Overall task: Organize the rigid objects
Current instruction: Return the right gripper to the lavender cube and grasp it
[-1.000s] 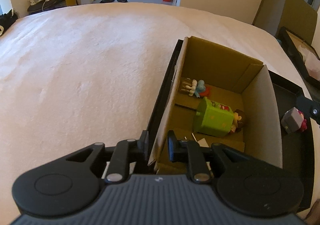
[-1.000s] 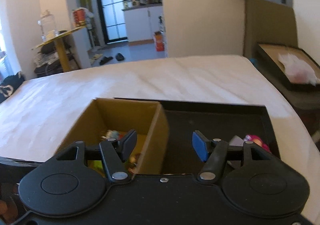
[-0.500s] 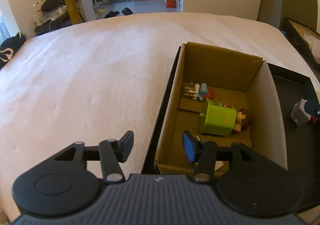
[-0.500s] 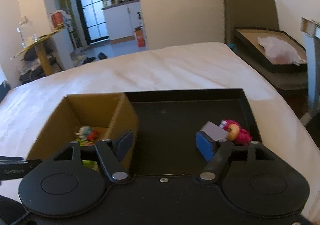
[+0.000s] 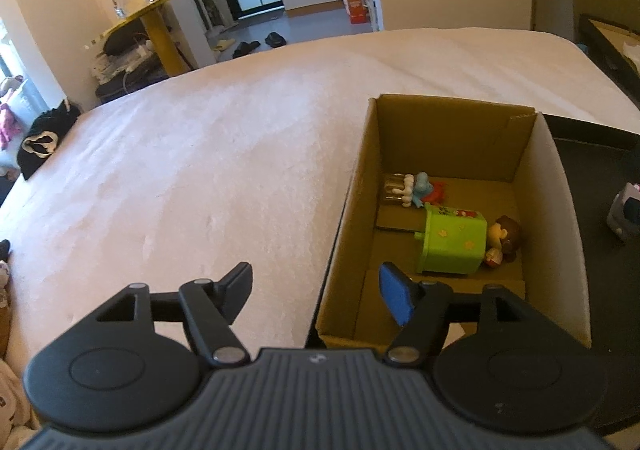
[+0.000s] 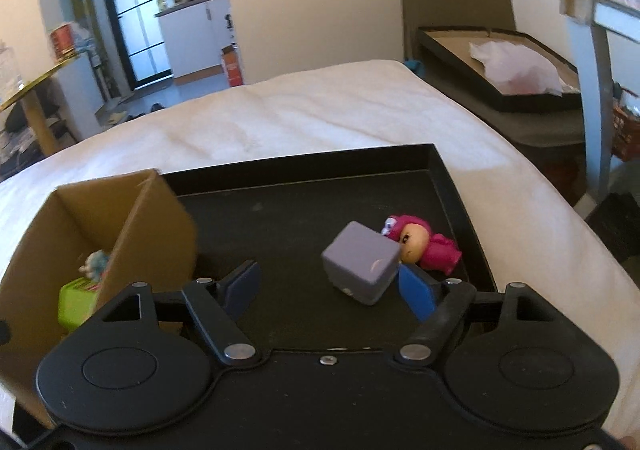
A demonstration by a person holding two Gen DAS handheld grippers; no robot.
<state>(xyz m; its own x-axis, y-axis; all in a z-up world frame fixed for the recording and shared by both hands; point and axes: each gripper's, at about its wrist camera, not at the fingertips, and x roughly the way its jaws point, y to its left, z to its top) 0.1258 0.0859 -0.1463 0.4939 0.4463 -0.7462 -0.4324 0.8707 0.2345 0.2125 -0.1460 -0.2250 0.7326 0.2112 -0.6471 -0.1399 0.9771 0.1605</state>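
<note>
On the shallow black tray [image 6: 448, 174] | grey plastic cube [image 6: 360, 264] lies between the right gripper [image 6: 330, 286]'s just-widened, empty jaws | left gripper [image 5: 316, 290], just spread, released | step: approach | next: close squarely, carry to brown cardboard box [image 6: 152, 218]

The right claw [image 6: 328, 288], jaws just opening and empty, hangs near a grey cube [image 6: 360, 266] on the black tray [image 6: 304, 174].

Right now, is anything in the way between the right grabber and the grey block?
Nothing visible. The right gripper is open, its jaws just widened, and the grey block lies on the black tray just ahead. The pink figure touches the block's far side, behind it.
</note>
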